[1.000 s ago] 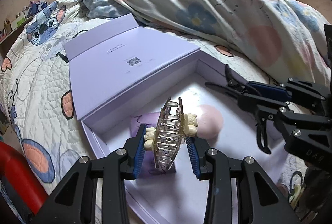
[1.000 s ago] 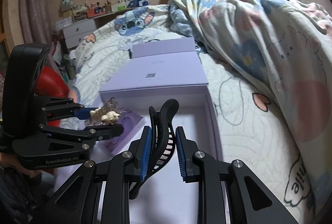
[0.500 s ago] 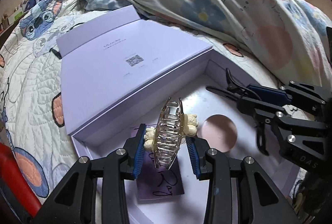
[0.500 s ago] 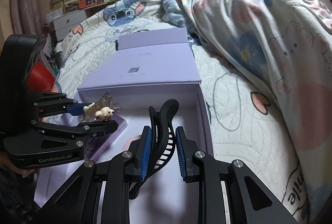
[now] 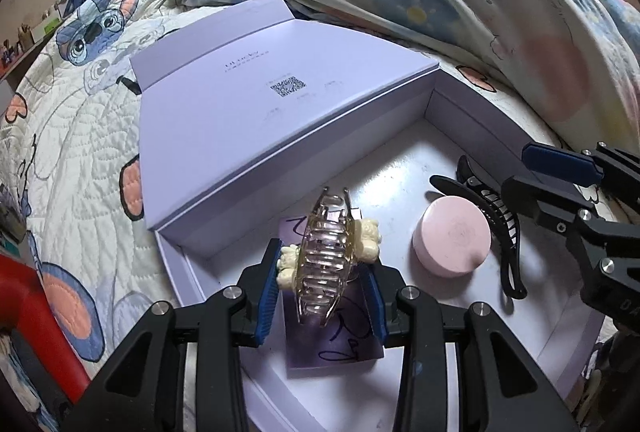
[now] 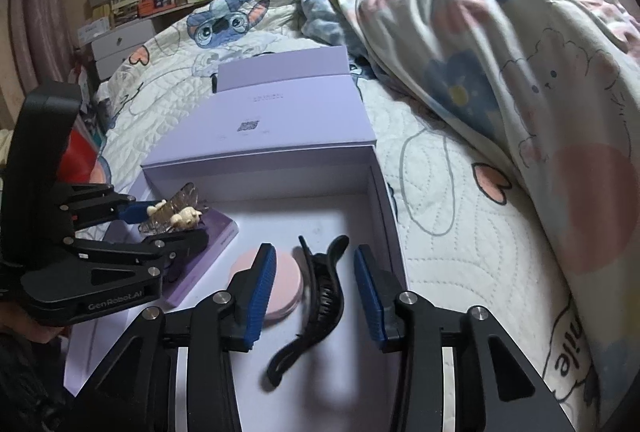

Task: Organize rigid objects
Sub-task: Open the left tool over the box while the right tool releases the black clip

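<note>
Two tools work over one open box. Our left tool [image 5: 326,286] has its blue pads pressed on a clear hair claw [image 5: 326,260] with cream bear charms, pinching it just above the box floor. Our right tool [image 6: 314,292] is spreading its jaws; the black hair clip [image 6: 320,306] sits between the pads, which no longer touch it, and it appears to have landed on the box floor, a little blurred.

Moving outward, the lilac box [image 5: 472,120] lies on a bed, its hinged lid [image 5: 260,104] folded back flat behind it. Inside we find a round pink case [image 5: 452,242] near the middle, the black clip just beside it on the side of the right wall, and a purple card [image 5: 332,348] with dark handwriting lying under the held claw. The rest of the floor is bare white.

From here we judge a few risks. The black clip may still be settling, so it could tip against the pink case or catch a pad as the right tool withdraws. The clear claw looks smooth and curved, so if the left jaws let go while it hangs above the card, it could bounce or roll. The box rests on a soft quilt [image 6: 432,200], so a downward push could tilt it and slide its contents.
</note>
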`<state>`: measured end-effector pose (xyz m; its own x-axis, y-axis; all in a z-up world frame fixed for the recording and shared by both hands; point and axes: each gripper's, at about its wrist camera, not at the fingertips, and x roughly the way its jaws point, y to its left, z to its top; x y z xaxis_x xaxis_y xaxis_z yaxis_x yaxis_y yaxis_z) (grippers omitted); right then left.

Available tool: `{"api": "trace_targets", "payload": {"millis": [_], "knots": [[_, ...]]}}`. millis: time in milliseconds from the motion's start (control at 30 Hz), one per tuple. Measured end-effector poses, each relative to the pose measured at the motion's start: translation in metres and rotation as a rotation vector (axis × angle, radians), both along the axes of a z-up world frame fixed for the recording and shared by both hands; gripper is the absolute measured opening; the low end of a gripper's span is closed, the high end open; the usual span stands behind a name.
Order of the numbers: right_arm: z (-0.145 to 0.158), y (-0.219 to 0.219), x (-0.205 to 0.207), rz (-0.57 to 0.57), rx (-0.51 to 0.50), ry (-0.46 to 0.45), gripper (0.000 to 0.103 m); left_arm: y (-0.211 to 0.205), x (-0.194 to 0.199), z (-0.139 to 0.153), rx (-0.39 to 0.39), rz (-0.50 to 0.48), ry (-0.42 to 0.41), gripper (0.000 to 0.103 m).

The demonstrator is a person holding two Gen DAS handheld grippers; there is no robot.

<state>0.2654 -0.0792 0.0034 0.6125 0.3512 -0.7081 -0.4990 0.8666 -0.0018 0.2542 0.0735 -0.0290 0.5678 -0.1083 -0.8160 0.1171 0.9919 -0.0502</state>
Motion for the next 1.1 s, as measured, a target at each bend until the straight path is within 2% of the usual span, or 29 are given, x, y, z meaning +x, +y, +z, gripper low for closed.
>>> {"api": "trace_targets", "payload": {"millis": [267, 333, 400, 467, 1033, 1100], "knots": [[0.007, -0.003, -0.007, -0.010, 0.005, -0.008, 0.040, 0.001, -0.006, -0.001, -0.002, 0.024, 0.015, 0.039], [0.008, -0.005, -0.011, -0.010, 0.005, -0.009, 0.040, 0.001, -0.008, 0.001, 0.000, 0.028, 0.014, 0.047], [0.009, -0.005, -0.012, -0.012, 0.003, -0.009, 0.040, 0.000, -0.012, 0.004, -0.005, 0.031, 0.004, 0.069], [0.012, -0.007, -0.017, -0.015, 0.001, -0.010, 0.040, 0.000, -0.016, 0.009, -0.012, 0.031, -0.011, 0.083], [0.048, -0.023, -0.059, -0.035, 0.023, -0.075, 0.040, -0.005, -0.055, 0.062, -0.007, 0.028, -0.113, 0.083], [0.054, -0.024, -0.064, -0.035, 0.025, -0.090, 0.043, -0.005, -0.060, 0.068, -0.008, 0.028, -0.129, 0.083]]}}
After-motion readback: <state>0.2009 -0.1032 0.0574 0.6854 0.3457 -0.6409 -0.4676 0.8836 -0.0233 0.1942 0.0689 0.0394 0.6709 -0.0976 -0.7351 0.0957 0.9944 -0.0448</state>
